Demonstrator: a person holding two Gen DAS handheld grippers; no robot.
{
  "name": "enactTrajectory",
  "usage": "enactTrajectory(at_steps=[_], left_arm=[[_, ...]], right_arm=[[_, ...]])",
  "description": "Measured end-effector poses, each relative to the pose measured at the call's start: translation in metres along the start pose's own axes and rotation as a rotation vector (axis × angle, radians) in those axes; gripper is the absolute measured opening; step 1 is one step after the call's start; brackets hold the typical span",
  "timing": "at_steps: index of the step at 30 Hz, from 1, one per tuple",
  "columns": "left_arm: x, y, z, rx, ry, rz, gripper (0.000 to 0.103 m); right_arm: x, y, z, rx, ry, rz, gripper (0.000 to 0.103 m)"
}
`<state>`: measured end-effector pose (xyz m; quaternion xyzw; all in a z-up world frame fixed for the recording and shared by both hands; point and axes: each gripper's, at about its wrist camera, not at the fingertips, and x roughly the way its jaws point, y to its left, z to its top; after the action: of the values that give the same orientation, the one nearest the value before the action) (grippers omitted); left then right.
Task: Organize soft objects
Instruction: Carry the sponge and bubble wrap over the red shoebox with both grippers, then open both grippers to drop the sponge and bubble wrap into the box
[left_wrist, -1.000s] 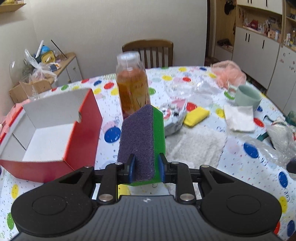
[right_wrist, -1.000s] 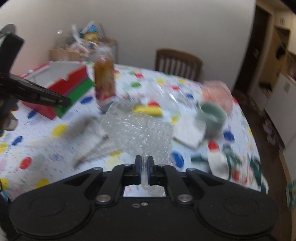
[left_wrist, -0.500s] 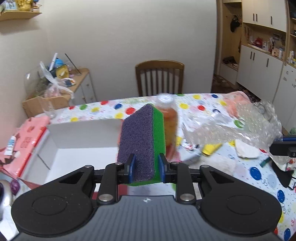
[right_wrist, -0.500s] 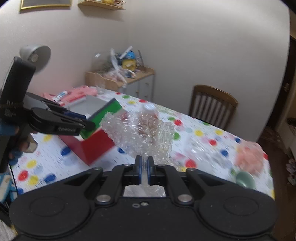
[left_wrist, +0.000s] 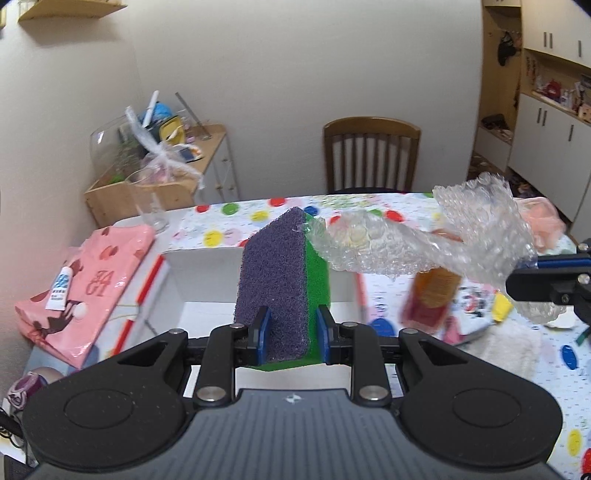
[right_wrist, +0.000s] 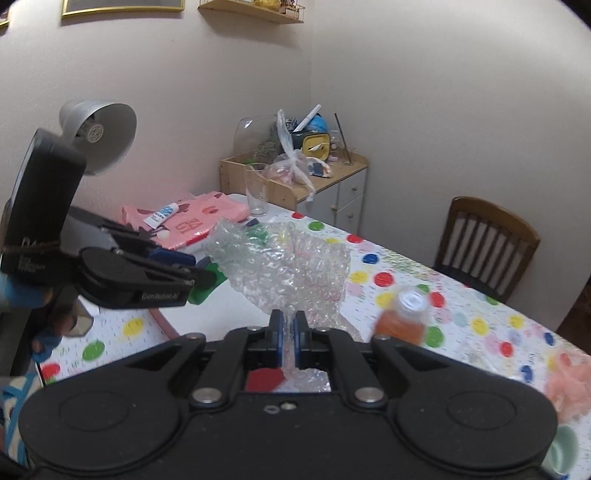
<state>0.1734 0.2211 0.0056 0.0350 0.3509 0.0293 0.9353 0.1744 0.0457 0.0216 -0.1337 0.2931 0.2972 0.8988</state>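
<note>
Two grippers are loaded; the left gripper (left_wrist: 291, 330) clamps a purple-and-green scouring sponge (left_wrist: 282, 286) upright between its blue pads, held above the white inside of an open red box (left_wrist: 207, 280); the right gripper (right_wrist: 289, 332) has its jaws nearly together, pinching a crumpled sheet of bubble wrap (right_wrist: 295, 273) that billows ahead of the fingers; in the left view the wrap's free end reaches the sponge's top corner, though I cannot tell whether they touch; an amber bottle (right_wrist: 404, 317) stands on the polka-dot tablecloth (right_wrist: 480, 325) just right of the box; a pink bag (left_wrist: 88, 284) with a small tube (left_wrist: 61, 288) lies left of it; a wooden chair (left_wrist: 371, 157) and a cluttered side cabinet (right_wrist: 332, 192) stand against the pale wall.
</note>
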Motion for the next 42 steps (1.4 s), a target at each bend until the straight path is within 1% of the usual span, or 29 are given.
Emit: enactTrajectory(at_steps=[4, 9, 13, 18, 23, 28, 34, 39, 41, 42], left_arm=[[0.017, 0.032, 0.001, -0.015, 0.027, 0.023, 0.025], [0.039, 0.067, 0.001, -0.012, 0.063, 0.055, 0.025], [0.054, 0.089, 0.001, -0.005, 0.087, 0.073, 0.025], [0.077, 0.106, -0.001, 0.022, 0.142, 0.068, 0.025], [0.099, 0.112, -0.003, 0.062, 0.19, 0.071, 0.025], [0.126, 0.116, -0.008, 0.074, 0.257, 0.053, 0.025], [0.149, 0.115, -0.012, 0.091, 0.332, 0.024, 0.025], [0.163, 0.113, -0.017, 0.1, 0.392, -0.012, 0.025], [0.168, 0.111, -0.02, 0.104, 0.412, -0.021, 0.026], [0.169, 0.111, -0.021, 0.102, 0.418, -0.024, 0.026]], right_arm=[[0.031, 0.012, 0.016, 0.006, 0.014, 0.008, 0.004], [0.067, 0.03, 0.03, -0.017, 0.037, 0.014, 0.004], [0.095, 0.043, 0.038, -0.029, 0.067, 0.015, 0.004], [0.134, 0.048, 0.043, 0.015, 0.127, 0.021, 0.004], [0.167, 0.05, 0.038, 0.052, 0.19, 0.033, 0.005], [0.197, 0.052, 0.027, 0.061, 0.275, 0.015, 0.005], [0.218, 0.049, 0.016, 0.109, 0.353, 0.017, 0.006], [0.226, 0.05, 0.005, 0.13, 0.404, 0.027, 0.012], [0.227, 0.05, 0.002, 0.126, 0.418, 0.032, 0.017], [0.227, 0.051, 0.001, 0.125, 0.423, 0.033, 0.017]])
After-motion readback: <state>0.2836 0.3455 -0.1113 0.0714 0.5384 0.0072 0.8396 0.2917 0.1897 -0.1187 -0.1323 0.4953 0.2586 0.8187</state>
